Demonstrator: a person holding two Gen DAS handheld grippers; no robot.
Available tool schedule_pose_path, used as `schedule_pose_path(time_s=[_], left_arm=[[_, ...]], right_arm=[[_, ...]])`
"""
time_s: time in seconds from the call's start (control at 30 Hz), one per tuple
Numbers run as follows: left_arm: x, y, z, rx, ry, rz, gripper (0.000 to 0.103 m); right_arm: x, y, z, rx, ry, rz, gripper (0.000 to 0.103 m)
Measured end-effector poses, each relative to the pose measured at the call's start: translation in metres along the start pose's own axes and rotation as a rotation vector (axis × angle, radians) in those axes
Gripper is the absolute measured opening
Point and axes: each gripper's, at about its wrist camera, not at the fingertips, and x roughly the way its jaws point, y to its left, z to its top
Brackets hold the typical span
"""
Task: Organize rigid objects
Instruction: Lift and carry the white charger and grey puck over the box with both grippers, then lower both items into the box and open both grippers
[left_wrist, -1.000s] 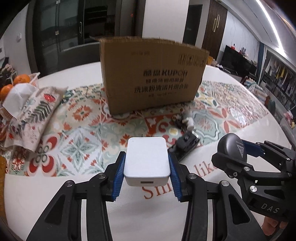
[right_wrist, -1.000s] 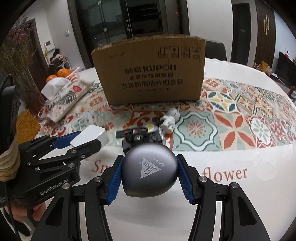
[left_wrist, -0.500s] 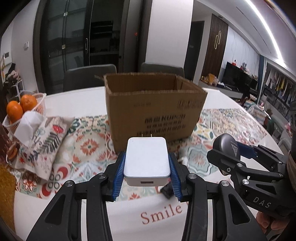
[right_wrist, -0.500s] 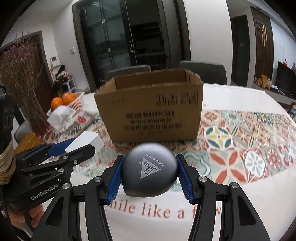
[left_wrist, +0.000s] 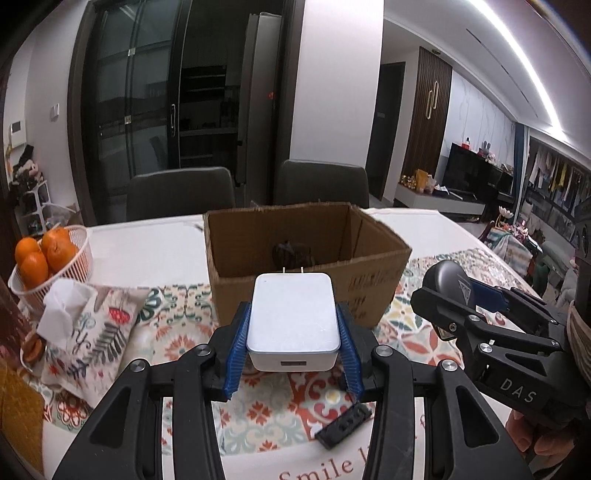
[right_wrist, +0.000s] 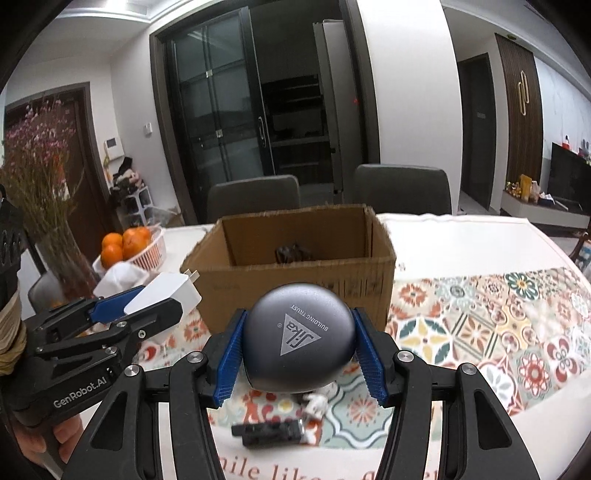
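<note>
My left gripper (left_wrist: 291, 328) is shut on a white plug adapter (left_wrist: 293, 319), held in the air in front of the open cardboard box (left_wrist: 306, 266). My right gripper (right_wrist: 299, 343) is shut on a round grey case (right_wrist: 299, 343) with a triangle logo, also raised before the box (right_wrist: 295, 262). Each gripper shows in the other's view: the right one with the grey case (left_wrist: 448, 284), the left one with the adapter (right_wrist: 162, 299). A dark object (right_wrist: 293, 253) lies inside the box. A black flat part (left_wrist: 343, 424) and a small white figure (right_wrist: 317, 402) lie on the table below.
A white basket of oranges (left_wrist: 48, 258) and a tissue pouch (left_wrist: 85, 325) sit at the left. A vase of dried flowers (right_wrist: 44, 206) stands at the far left. The patterned tablecloth (right_wrist: 498, 325) covers the table; two dark chairs (left_wrist: 321, 184) stand behind the box.
Both grippers have risen with their objects, so the box's open top and inside now show. The black part and white figure stayed on the table below.
</note>
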Motion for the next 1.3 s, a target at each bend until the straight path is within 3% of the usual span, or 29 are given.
schedule_pose_path(time_s=[0.77,1.3], left_arm=[[0.046,0.005,0.063,0.006,-0.006,0.035,0.044],[0.097,0.012,0.066,0.0,0.065,0.058,0.044]], right_arm=[[0.046,-0.021,0.072,-0.023,-0.039,0.026,0.057],[0.101,-0.037,0.076,-0.024,0.039,0.011,0.057]])
